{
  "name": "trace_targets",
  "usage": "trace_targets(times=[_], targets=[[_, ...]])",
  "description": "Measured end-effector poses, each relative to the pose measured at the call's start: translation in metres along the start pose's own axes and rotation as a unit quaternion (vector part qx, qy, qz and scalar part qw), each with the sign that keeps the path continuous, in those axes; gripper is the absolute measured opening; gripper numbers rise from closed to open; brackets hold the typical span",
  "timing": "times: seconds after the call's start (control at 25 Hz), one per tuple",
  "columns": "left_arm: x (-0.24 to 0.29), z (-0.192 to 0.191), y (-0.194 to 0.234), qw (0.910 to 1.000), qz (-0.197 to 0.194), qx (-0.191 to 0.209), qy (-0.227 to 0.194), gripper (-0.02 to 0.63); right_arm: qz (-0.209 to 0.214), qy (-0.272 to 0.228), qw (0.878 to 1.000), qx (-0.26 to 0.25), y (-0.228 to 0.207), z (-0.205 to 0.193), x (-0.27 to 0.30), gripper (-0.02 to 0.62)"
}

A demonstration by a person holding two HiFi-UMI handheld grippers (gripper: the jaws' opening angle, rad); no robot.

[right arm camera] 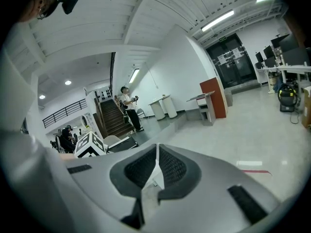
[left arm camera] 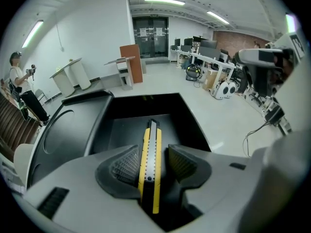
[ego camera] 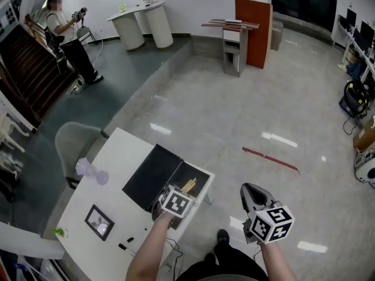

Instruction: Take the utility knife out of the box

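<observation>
Status: task in progress, extraction not done. The utility knife is sitting lengthwise between the jaws of the left gripper, tip pointing out over the dark interior of the box. Box is standing open on the table, lid lying flat beside it. Head view is showing the yellow knife body within the box outline, so it is not yet clear of the box.

L jaws: standing narrowly apart and straddling the knife. The L pad is lying against the knife's yellow edge; the R pad is showing a thin dark gap to the other edge. Judgement: grip not yet firm, closing needed before lifting.

R gripper: jaws pressing together, nothing between them. It is hanging well apart from the box, off the table edge, over the floor. Taking no part at this point.

Remaining, as judged: close on knife, lift up and away from the box w/o snagging the box wall.
</observation>
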State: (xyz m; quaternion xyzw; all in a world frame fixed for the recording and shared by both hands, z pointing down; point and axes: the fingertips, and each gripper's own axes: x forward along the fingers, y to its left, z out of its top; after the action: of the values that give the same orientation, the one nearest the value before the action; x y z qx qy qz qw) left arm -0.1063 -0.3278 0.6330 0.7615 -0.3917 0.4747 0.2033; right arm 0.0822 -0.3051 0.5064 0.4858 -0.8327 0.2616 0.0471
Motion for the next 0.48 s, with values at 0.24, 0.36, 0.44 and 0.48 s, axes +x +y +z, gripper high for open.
trace_targets(times=[0.24, 0.36, 0.44, 0.48], targets=[[0.0006, 0.0041, 0.0, 0.9999, -0.01, -0.012, -0.001, 0.163, 0.001, 0.003, 1.0, 0.007, -0.0065, 0.0029, 0.003, 0.002], [0.0023, 0.001, 0.0015, 0.9996, -0.014, -0.024, 0.004, 0.16, 0.005, 0.005, 1.0, 0.009, -0.0058, 0.0016, 0.0068, 0.002], [0.0018, 0.0022, 0.0029, 0.9996, -0.012, -0.026, 0.005, 0.16, 0.006, 0.006, 1.0, 0.01, -0.006, 0.0006, 0.0087, 0.002], [0.0013, 0.004, 0.0031, 0.9996, -0.01, -0.028, 0.004, 0.16, 0.007, 0.007, 1.0, 0.01, -0.0063, 0.0003, 0.0093, 0.002]])
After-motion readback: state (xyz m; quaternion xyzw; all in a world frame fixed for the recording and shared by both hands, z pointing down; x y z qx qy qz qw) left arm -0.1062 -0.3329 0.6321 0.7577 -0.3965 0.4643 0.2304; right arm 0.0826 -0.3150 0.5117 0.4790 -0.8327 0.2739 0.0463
